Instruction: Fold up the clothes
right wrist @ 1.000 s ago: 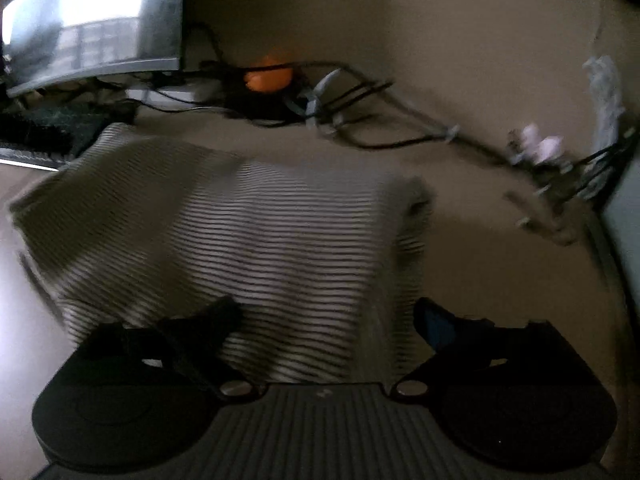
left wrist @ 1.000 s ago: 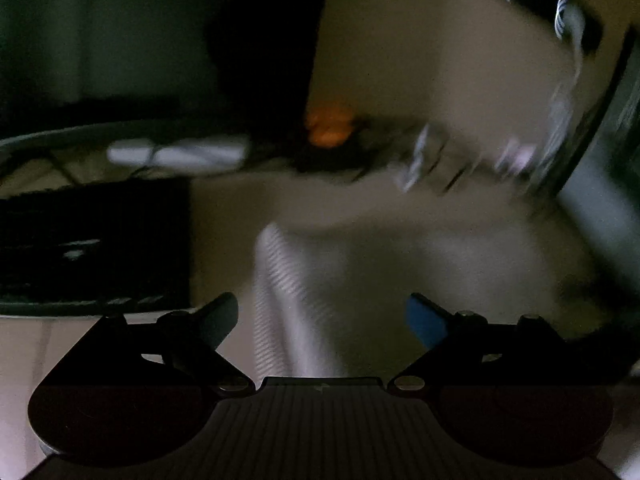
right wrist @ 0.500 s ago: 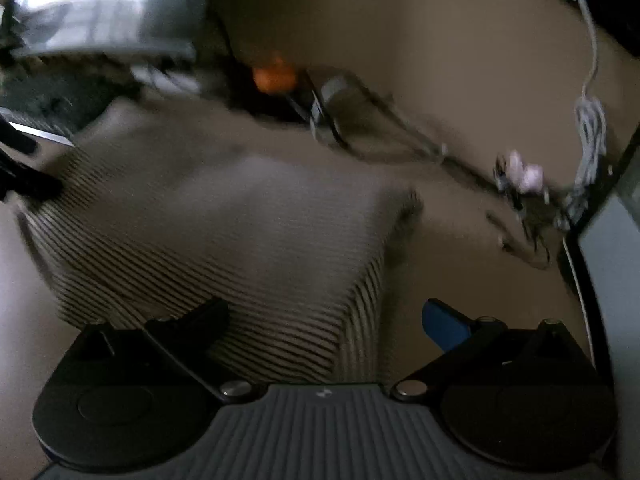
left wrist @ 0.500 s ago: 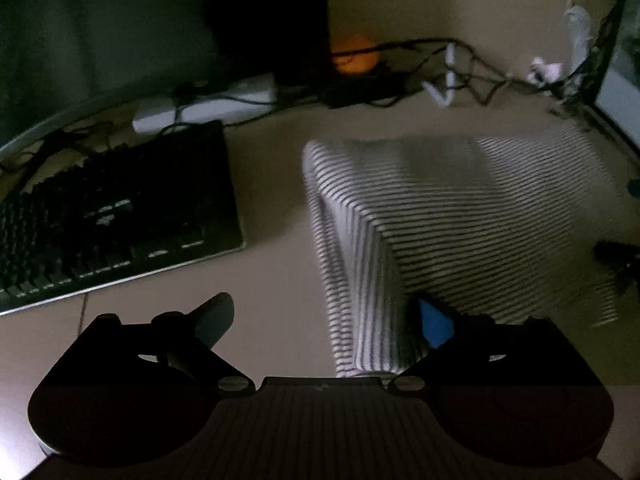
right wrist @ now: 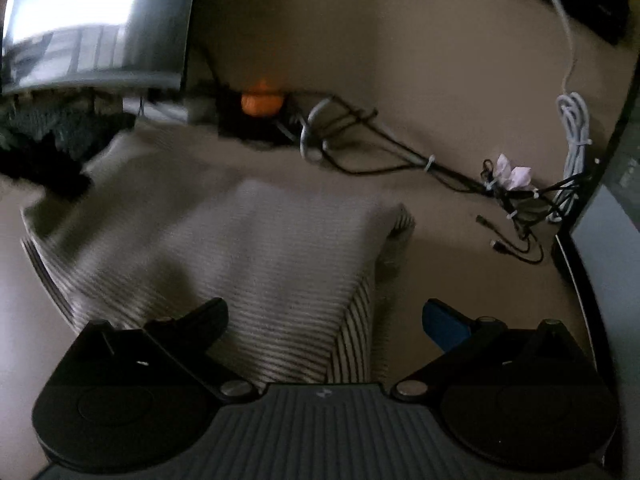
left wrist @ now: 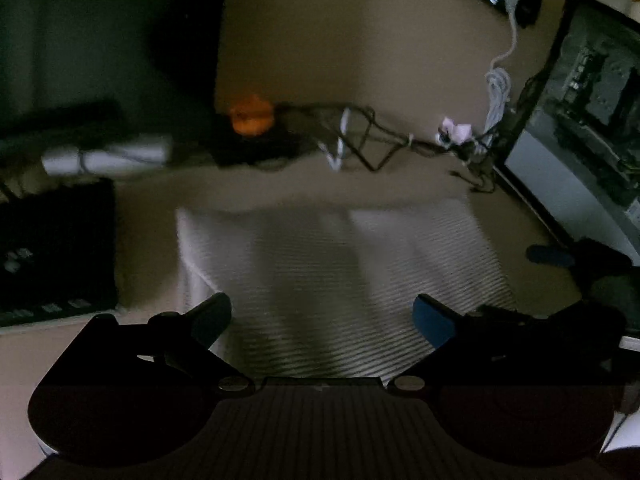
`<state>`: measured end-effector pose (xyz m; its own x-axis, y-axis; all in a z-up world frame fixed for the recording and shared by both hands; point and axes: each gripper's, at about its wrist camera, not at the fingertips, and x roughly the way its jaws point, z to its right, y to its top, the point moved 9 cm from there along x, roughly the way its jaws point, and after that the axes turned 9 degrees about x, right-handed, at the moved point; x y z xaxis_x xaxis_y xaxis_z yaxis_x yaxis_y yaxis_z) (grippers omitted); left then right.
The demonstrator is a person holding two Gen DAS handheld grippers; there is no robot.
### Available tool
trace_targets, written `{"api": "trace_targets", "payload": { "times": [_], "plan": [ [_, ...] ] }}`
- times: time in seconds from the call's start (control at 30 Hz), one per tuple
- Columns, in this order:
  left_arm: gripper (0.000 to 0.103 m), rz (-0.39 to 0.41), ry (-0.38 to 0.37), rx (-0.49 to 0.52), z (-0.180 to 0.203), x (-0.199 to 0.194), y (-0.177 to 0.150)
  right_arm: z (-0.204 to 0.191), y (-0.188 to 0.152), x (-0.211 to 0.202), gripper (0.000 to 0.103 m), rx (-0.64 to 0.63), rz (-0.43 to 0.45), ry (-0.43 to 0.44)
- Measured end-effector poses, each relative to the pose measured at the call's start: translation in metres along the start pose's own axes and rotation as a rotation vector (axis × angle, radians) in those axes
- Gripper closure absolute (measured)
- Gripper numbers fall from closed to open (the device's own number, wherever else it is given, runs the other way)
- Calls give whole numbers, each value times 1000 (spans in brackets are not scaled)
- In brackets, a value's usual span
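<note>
1. A folded striped garment point(left wrist: 340, 276) lies flat on the beige desk point(left wrist: 280, 188), a roughly rectangular bundle with fine dark stripes on a pale ground; in the right wrist view point(right wrist: 248, 264) its right edge shows stacked layers.
2. The left gripper point(left wrist: 322, 318) hangs over the near edge of the garment, its fingers spread wide with nothing between them.
3. The right gripper point(right wrist: 326, 318) hangs over the garment's near right corner, fingers likewise spread apart and empty; its blue-padded finger point(right wrist: 446, 324) is over bare desk just beside the cloth.
4. A dark keyboard point(left wrist: 52, 248) lies to the left of the garment, apart from it.
5. Behind the garment, along the wall, sit an orange round object point(left wrist: 250, 114), a white power strip point(left wrist: 106, 156), and a tangle of black cables point(right wrist: 400, 156).
6. A bundled white cable point(right wrist: 574, 132) hangs at the right, and a monitor point(right wrist: 96, 24) stands at the back left.
</note>
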<state>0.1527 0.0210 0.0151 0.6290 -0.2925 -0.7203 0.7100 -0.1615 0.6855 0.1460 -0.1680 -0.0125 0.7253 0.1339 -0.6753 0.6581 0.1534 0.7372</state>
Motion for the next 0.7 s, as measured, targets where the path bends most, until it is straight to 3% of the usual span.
{"api": "trace_targets", "payload": {
  "times": [0.07,0.17,0.47,0.57,0.7],
  "plan": [
    [3,-47,19,-50,0,20,-8,4,-4,7,0,1,-36,-30],
    [0,-51,50,-90,2,30,-12,9,-17,23,0,-3,-115,-83],
    [0,-82,116,-61,14,29,-25,3,-19,18,0,-105,-90,-93],
    [0,-121,84,-67,28,19,-36,16,-19,16,0,-111,-117,-66],
    [0,-182,-67,-46,68,0,-54,38,-18,17,0,-107,-119,-107]
  ]
}}
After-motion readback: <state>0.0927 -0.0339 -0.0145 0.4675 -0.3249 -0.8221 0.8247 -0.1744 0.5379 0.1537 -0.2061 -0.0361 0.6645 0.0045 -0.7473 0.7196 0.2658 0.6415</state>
